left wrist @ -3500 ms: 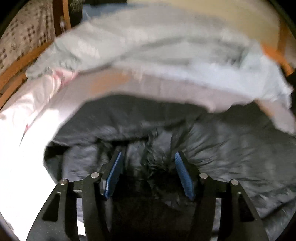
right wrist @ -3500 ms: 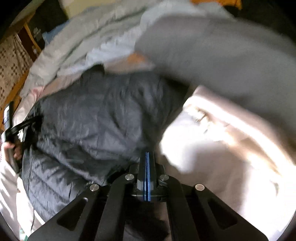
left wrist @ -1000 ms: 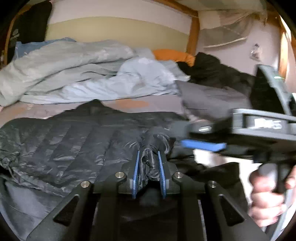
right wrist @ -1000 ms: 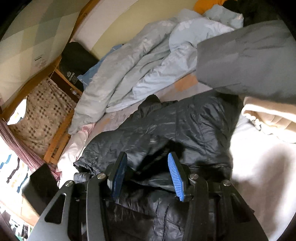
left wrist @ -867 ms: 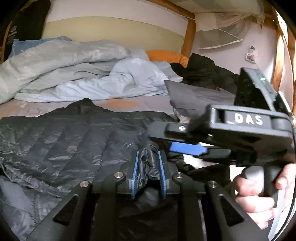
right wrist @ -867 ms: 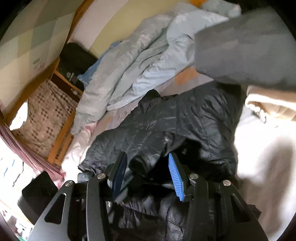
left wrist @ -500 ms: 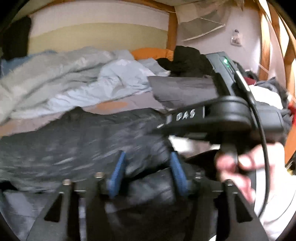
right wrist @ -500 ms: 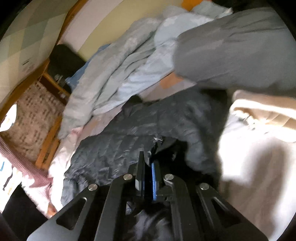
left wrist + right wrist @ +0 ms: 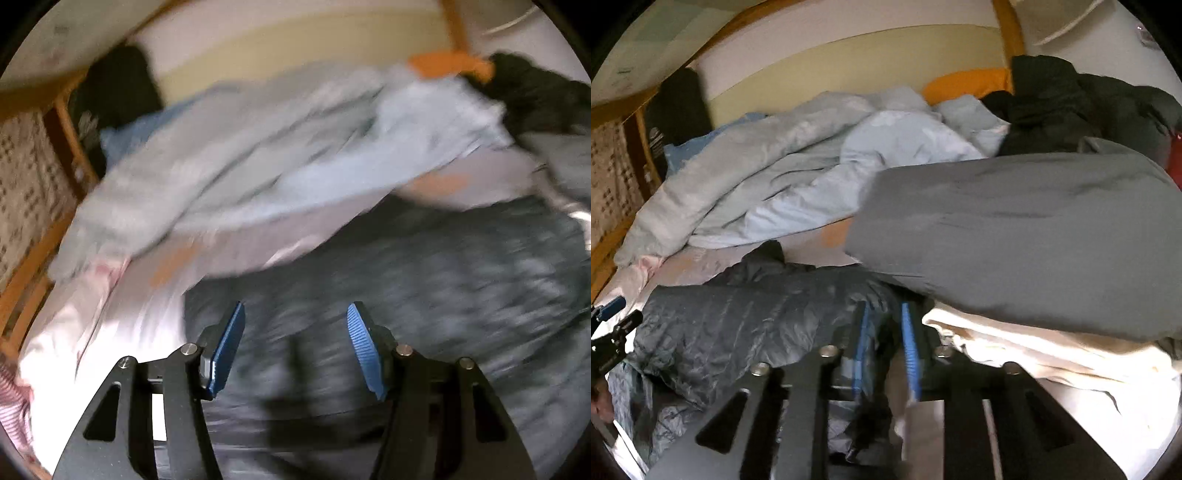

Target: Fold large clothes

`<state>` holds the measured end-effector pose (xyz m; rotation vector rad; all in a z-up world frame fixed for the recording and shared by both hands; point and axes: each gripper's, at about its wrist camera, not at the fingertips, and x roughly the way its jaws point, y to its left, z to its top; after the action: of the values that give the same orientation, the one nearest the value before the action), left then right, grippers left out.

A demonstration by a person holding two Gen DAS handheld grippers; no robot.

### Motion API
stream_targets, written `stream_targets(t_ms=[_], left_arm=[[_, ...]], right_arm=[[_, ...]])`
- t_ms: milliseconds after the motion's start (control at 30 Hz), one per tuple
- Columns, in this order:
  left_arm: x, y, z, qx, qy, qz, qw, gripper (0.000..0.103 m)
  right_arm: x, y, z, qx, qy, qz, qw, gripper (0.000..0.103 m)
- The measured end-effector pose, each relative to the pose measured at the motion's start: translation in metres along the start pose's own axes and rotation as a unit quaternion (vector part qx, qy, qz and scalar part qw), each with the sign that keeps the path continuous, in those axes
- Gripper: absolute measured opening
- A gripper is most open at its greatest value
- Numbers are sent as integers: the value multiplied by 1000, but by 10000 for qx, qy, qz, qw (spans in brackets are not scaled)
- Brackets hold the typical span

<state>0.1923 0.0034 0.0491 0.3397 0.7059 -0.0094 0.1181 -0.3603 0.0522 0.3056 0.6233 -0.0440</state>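
Note:
A dark quilted puffer jacket [image 9: 738, 317] lies spread on the bed. In the right wrist view my right gripper [image 9: 886, 339] has its blue pads close together with a fold of the jacket's right edge between them. In the left wrist view, which is blurred by motion, my left gripper [image 9: 295, 347] is open and empty over the jacket [image 9: 443, 280] near its left edge. The left gripper also shows at the far left edge of the right wrist view [image 9: 609, 325].
A rumpled light blue duvet [image 9: 798, 173] lies along the back of the bed. A grey pillow [image 9: 1027, 229] rests on a cream blanket [image 9: 1034, 350] at the right. Black clothes [image 9: 1082, 107] and an orange pillow [image 9: 964, 85] are at the back right. A wooden bed frame [image 9: 26, 266] runs along the left.
My left gripper let go of the jacket fold, opened and swung to the left side of the jacket. My right gripper closed on the jacket's right edge.

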Motion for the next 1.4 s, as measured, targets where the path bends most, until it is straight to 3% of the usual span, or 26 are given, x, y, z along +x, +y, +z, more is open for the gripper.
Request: stream_targets(t_ms=[100, 200, 233, 300, 333, 400, 500, 600, 700, 933, 1033, 1133, 1200, 1267, 1400], left_arm=[[38, 36, -13, -273, 668, 168, 9973, 56], [68, 60, -27, -524, 989, 324, 9932, 49], [78, 68, -31, -617, 1049, 516, 9912, 46], [92, 77, -36, -877, 1129, 812, 9864, 41], [98, 80, -37, -982, 1149, 744, 9857, 39], [110, 83, -37, -1077, 1238, 615, 9845, 39], [124, 86, -39, -1198, 1385, 768, 9801, 39], [128, 89, -43, -1338, 1355, 887, 9777, 40], [128, 97, -52, -1631, 1344, 703, 9749, 43], [121, 116, -61, -2084, 1166, 162, 9709, 48], [89, 129, -62, -2266, 820, 399, 9697, 46], [51, 131, -52, -1998, 441, 443, 9778, 44], [32, 125, -42, -1618, 199, 453, 9856, 44], [22, 119, -32, -1382, 27, 460, 9893, 44], [31, 105, -19, -1279, 36, 90, 9917, 46]], right_arm=[[-4, 1, -1, 211, 266, 682, 9971, 25], [13, 24, -15, -139, 1338, 1450, 9802, 25], [24, 35, -26, -346, 1836, 1408, 9722, 25], [35, 40, -40, -404, 2085, 915, 9729, 25], [41, 39, -45, -318, 2104, 729, 9744, 25], [48, 40, -43, -351, 1961, 598, 9781, 25], [57, 46, -33, -706, 1554, 279, 9849, 25], [75, 46, -27, -556, 1675, 370, 9836, 25], [86, 39, -22, -439, 1698, 413, 9836, 23], [88, 34, -27, -243, 1672, 586, 9839, 23], [74, 40, -23, -411, 1459, 430, 9875, 25], [48, 47, -13, -682, 1006, 293, 9922, 33], [31, 48, -5, -746, 562, 297, 9952, 59], [24, 46, -2, -697, 399, 284, 9964, 59], [33, 33, -5, -355, 646, 396, 9965, 59]])
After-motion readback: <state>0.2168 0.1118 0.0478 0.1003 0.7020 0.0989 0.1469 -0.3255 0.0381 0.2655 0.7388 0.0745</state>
